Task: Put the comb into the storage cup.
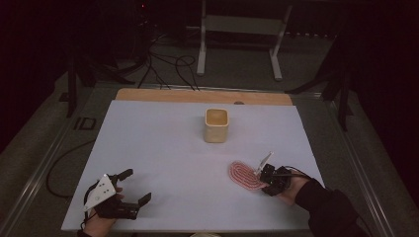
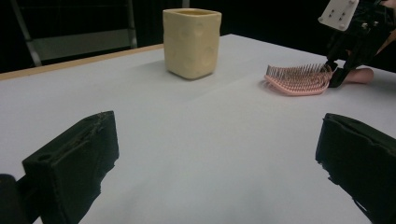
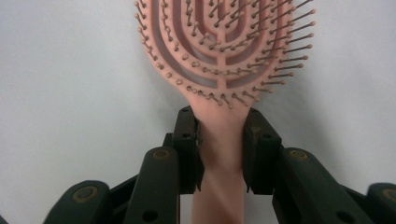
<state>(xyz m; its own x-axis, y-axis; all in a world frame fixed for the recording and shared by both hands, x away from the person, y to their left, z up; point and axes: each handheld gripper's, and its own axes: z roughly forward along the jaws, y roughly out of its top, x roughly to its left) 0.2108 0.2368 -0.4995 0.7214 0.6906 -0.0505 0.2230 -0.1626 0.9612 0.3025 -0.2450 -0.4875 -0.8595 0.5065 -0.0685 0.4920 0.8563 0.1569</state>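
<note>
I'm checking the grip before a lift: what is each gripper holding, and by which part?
The right gripper clamps the pink hairbrush by its handle, just below the head. The left gripper is open and holds nothing.

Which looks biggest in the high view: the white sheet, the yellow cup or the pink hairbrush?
1. White sheet, by far the largest.
2. Pink hairbrush, its handle clamped in the right gripper.
3. Yellow cup.
Brush and cup look close in size, and the cup stands farther away, so that order is unsure.
</note>
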